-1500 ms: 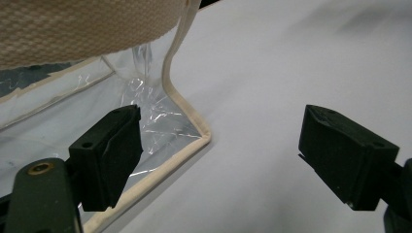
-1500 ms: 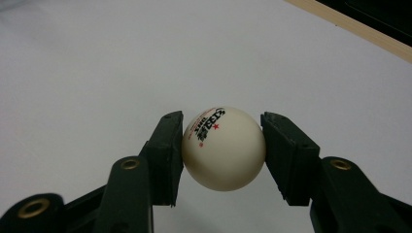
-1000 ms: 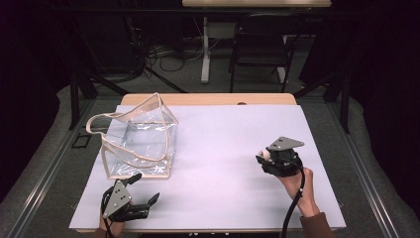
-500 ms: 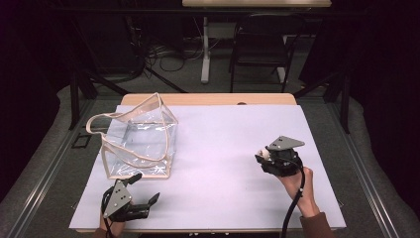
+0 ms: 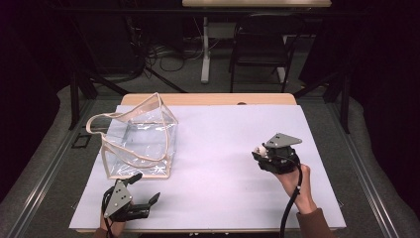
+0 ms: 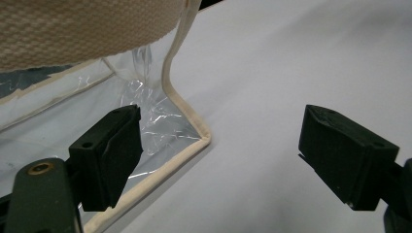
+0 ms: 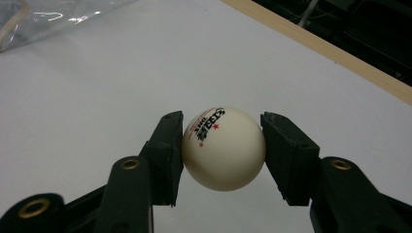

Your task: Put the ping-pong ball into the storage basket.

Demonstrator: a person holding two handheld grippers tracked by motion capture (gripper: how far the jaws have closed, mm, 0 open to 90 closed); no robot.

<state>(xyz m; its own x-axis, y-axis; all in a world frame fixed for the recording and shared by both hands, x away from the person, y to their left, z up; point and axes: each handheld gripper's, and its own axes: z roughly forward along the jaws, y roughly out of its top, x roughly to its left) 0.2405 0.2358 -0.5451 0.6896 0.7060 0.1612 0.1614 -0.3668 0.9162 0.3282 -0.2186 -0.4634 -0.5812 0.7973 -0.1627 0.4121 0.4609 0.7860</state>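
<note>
A clear plastic bag (image 5: 141,141) with beige trim and a beige handle stands open on the left of the white table (image 5: 223,148). My left gripper (image 5: 146,187) rests open near the table's front edge, just in front of the bag; in the left gripper view the bag's near corner (image 6: 201,133) lies between the wide-apart jaws, untouched. On the right, my right gripper (image 5: 257,151) is shut on a white ping-pong ball (image 7: 223,148) with red and black print. The ball (image 5: 258,149) peeks out at the gripper's left end, held a little above the table.
A beige wooden edge (image 5: 208,99) runs along the table's far side. Behind it stand a dark chair (image 5: 260,44) and a table leg with cables on the floor. Metal rails (image 5: 44,183) flank the table on both sides.
</note>
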